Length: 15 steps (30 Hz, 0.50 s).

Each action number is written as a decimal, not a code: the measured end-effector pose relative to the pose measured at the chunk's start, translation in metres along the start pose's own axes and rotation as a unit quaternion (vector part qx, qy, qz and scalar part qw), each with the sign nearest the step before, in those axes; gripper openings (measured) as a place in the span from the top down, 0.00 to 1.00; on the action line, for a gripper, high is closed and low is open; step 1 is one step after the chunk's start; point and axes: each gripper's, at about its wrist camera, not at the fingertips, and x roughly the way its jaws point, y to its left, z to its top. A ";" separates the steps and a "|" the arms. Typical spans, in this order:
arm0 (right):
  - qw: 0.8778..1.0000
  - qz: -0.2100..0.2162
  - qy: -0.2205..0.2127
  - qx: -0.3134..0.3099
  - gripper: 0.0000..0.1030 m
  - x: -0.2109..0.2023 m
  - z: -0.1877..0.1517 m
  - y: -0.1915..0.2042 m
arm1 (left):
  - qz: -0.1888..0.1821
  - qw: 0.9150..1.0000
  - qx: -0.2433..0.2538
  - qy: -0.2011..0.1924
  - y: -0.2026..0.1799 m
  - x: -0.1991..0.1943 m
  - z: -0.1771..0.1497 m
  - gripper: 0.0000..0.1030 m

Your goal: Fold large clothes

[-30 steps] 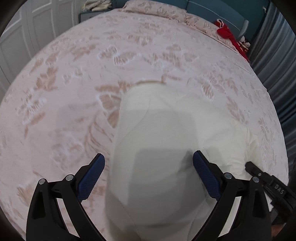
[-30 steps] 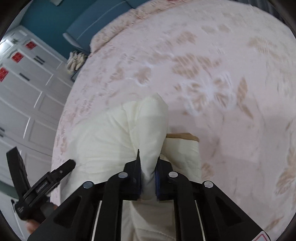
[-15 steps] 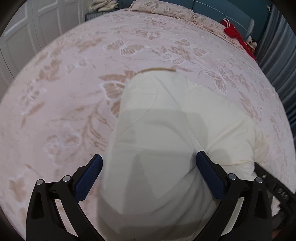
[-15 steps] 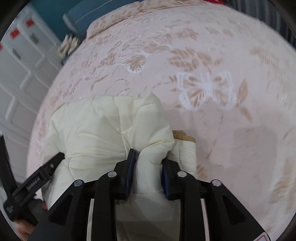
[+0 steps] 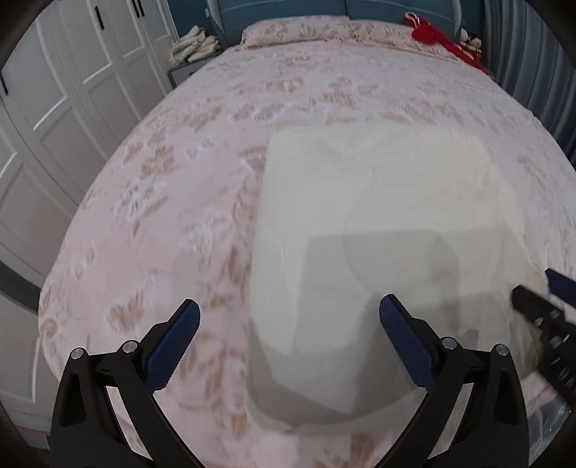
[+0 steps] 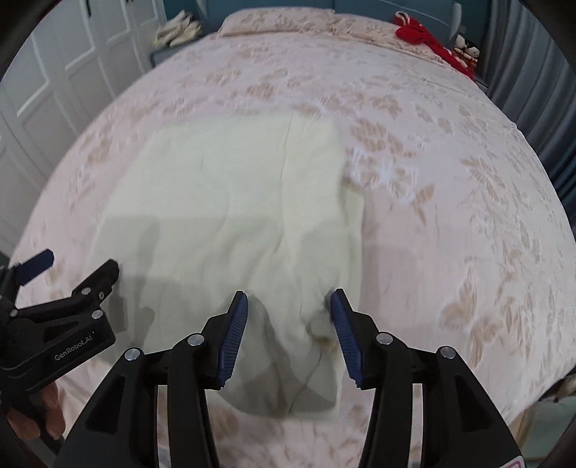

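A cream padded garment [image 5: 378, 223] lies folded into a rough rectangle on the pink patterned bed [image 5: 162, 216]. My left gripper [image 5: 288, 309] hovers above the garment's near left part, open wide, with nothing pressed between its blue pads. In the right wrist view the same garment [image 6: 234, 216] spreads out ahead. My right gripper [image 6: 288, 298] stands over its near edge with its jaws opening. A bulge of cream cloth lies between the pads, which do not press on it. The left gripper [image 6: 68, 268] shows at that view's left edge, and the right gripper [image 5: 540, 316] at the left wrist view's right edge.
White wardrobe doors [image 5: 72, 90] line the left side. A blue headboard [image 5: 280, 10], a pillow [image 5: 295, 30] and a red item [image 5: 432, 36] are at the bed's far end. Folded cloths [image 5: 194, 45] sit on a nightstand. Grey curtains [image 5: 532, 72] hang at the right. A hand [image 6: 39, 414] holds the left gripper.
The right gripper has let go of the pinched cream fold and its jaws have spread. Both grippers have drawn back and up, so more of the garment and bed shows.
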 end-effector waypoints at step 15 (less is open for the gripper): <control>0.999 0.019 0.011 0.033 0.33 -0.005 -0.039 -0.013 | -0.018 0.999 -0.026 0.012 0.010 -0.017 -0.035 0.05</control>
